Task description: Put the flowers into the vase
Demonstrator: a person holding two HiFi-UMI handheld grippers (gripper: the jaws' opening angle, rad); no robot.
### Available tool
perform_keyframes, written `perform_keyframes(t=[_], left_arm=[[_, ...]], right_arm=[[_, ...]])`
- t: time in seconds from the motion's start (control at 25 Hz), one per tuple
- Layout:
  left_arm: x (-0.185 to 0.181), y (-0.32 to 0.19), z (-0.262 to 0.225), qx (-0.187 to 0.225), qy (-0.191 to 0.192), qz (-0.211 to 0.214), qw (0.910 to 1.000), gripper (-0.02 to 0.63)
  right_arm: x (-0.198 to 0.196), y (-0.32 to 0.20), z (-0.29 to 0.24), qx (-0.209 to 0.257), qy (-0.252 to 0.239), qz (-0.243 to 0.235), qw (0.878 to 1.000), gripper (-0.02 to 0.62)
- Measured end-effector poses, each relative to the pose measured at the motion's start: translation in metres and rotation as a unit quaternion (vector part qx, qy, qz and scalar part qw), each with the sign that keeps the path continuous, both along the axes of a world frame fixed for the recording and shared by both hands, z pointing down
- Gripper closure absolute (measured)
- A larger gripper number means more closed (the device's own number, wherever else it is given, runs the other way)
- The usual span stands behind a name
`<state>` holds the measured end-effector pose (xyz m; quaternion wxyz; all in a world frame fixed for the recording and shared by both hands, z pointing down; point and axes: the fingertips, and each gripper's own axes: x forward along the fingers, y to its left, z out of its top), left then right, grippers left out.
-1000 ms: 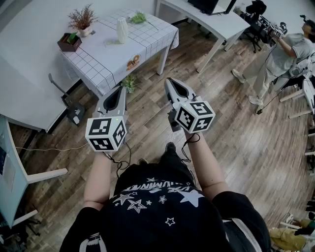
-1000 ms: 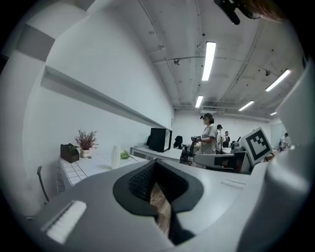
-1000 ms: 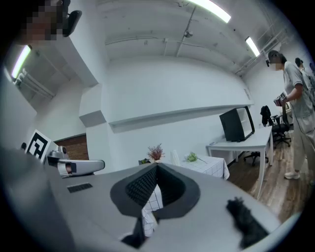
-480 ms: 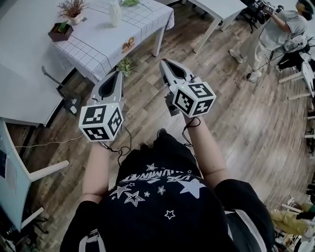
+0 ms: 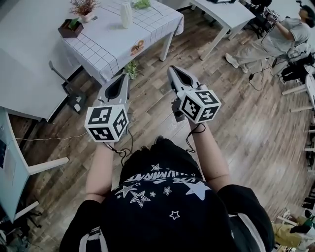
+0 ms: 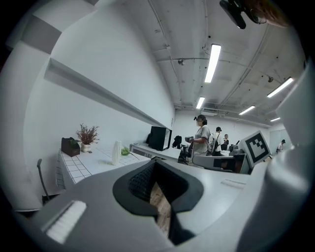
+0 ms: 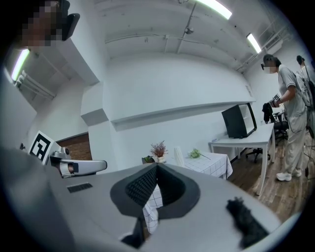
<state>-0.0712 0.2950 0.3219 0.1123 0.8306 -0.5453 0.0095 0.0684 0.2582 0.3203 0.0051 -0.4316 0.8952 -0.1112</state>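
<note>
Left gripper and right gripper: jaws fully closed, nothing gripped, side by side above wooden floor. White vase upright on checked table, at 12 o'clock from grippers. Green flowers flat on cloth, at 2 o'clock from vase.

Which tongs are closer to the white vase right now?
Left, narrowly. The left tongs hang short of the table, with the vase almost straight beyond their tips; the right tongs hang just as short but off to the vase's right.
</note>
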Motion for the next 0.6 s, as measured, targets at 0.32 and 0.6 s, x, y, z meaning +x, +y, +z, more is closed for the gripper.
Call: perform_keyframes(t=[0.32, 0.6], left_arm=[[0.015, -0.009, 0.009, 0.000, 0.022, 0.038, 0.9990, 0.598], [0.014, -0.056, 0.002, 0.009, -0.016, -0.001, 0.9998, 0.598]], right_arm=[[0.018, -0.009, -0.005, 0.023, -0.058, -0.003, 0.998, 0.584], [0.025, -0.066, -0.006, 0.026, -0.062, -0.015, 0.998, 0.585]])
